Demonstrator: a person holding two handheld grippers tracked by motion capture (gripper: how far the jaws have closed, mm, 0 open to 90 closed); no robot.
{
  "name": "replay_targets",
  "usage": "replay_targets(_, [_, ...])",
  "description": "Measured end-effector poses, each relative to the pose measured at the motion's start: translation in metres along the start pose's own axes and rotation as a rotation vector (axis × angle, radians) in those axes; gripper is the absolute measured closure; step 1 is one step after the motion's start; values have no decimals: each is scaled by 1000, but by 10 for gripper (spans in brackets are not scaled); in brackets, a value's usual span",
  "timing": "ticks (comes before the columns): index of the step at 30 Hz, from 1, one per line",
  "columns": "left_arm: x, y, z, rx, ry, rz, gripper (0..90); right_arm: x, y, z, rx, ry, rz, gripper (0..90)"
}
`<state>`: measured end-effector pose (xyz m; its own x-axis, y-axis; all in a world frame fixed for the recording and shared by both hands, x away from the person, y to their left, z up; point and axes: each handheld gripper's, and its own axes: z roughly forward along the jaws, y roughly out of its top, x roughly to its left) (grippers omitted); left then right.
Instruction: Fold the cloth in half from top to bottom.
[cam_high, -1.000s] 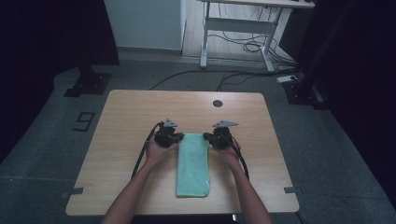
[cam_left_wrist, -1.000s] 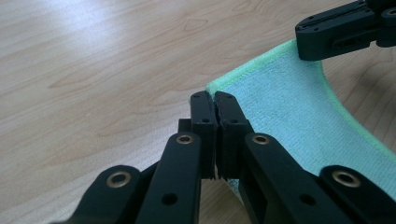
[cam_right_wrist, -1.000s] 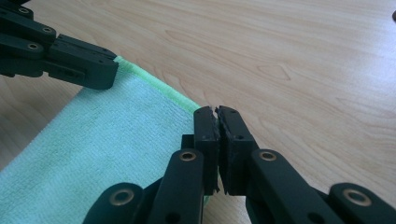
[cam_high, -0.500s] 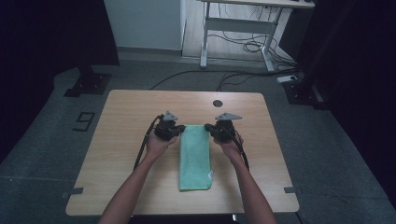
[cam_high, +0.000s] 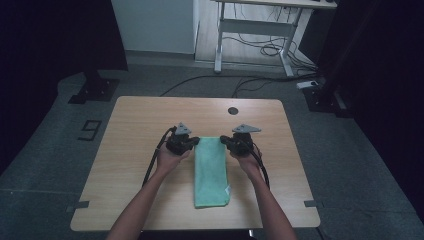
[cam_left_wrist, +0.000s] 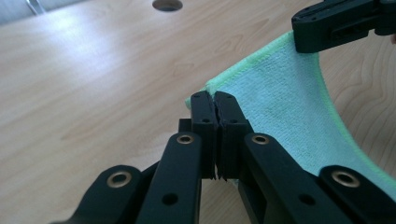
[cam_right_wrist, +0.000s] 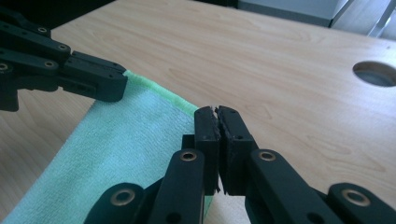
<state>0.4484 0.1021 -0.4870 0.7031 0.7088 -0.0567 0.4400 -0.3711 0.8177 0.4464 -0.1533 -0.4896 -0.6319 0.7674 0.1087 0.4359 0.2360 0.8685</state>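
A light green cloth (cam_high: 211, 172) lies folded into a long strip down the middle of the wooden table (cam_high: 135, 130), its near end toward the person. My left gripper (cam_high: 192, 142) is shut on the cloth's far left corner (cam_left_wrist: 198, 95), and the left gripper (cam_left_wrist: 215, 100) has its jaws pressed together. My right gripper (cam_high: 225, 141) is shut on the far right corner, the right gripper (cam_right_wrist: 215, 114) pinching the cloth's edge (cam_right_wrist: 182, 102). The far edge of the cloth (cam_left_wrist: 280, 107) hangs raised between the two grippers. Each gripper view also shows the other gripper (cam_left_wrist: 336, 23) (cam_right_wrist: 88, 74).
A round cable hole (cam_high: 232, 110) sits in the table beyond the grippers. Bare wood stretches to both sides of the cloth. On the floor behind stand a desk frame (cam_high: 250, 30), loose cables (cam_high: 260, 50) and a dark stand base (cam_high: 95, 87).
Both grippers have risen a little and shifted slightly toward the far side, taking the cloth's far edge with them. The jaws have stayed shut.
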Motion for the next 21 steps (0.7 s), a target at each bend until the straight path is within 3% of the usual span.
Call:
replay_targets(4, [1,9,-5,-18,5,13,880,-1,5,-4,-19,-4,1,869])
replay_targets(9, [0,7,-6,-18,5,25,881,0,4,-7,-31,3,7,869])
replay_targets(13, [-6,10,-18,-46,1,58,881,1,3,-15,-65,23,23,869])
replay_targets(15, [-9,8,-21,-47,4,73,880,5,2,-19,-80,30,21,869])
replay_targets(21, [-10,-6,-14,-29,-7,57,880,11,-6,-20,-63,31,1,869])
